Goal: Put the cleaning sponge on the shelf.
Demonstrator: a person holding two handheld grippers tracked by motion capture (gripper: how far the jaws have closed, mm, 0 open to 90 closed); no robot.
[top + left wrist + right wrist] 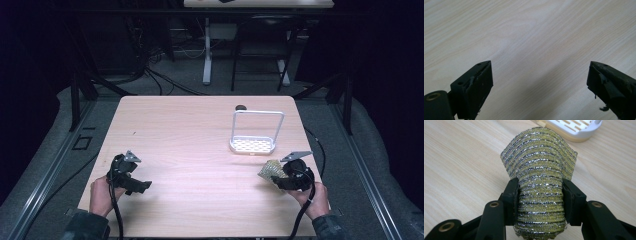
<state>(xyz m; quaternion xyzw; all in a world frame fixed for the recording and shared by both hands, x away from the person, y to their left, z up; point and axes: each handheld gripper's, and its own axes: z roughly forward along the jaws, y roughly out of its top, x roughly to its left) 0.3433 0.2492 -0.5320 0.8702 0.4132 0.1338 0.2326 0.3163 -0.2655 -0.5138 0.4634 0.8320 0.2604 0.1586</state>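
From the high view, the person's right gripper (278, 176) hangs just above the pale wooden table (190, 145) near its right front edge, with a yellow-and-silver glittery woven scouring sponge (272, 171) pinched in its jaws. The sponge points toward the white slotted plastic sponge holder with a tall wire loop handle (253, 134), which stands near it, farther up the table; held this way, it looks set to be laid in that tray. The left gripper (134, 182) rests low at the left front, well apart from both, probably just waiting. A small dark object (241, 107) lies behind the holder, too dim to identify. Count: one sponge, one holder, two grippers.

In the left gripper view, the left gripper's (539, 82) jaws stand wide apart with nothing but bare wood grain (529, 37) between them.

In the right gripper view, the right gripper's (540, 195) jaws squeeze the sponge (539, 170) at its middle, so it narrows there and fans out above. A corner of the holder (574, 128) lies just beyond, likely the target.
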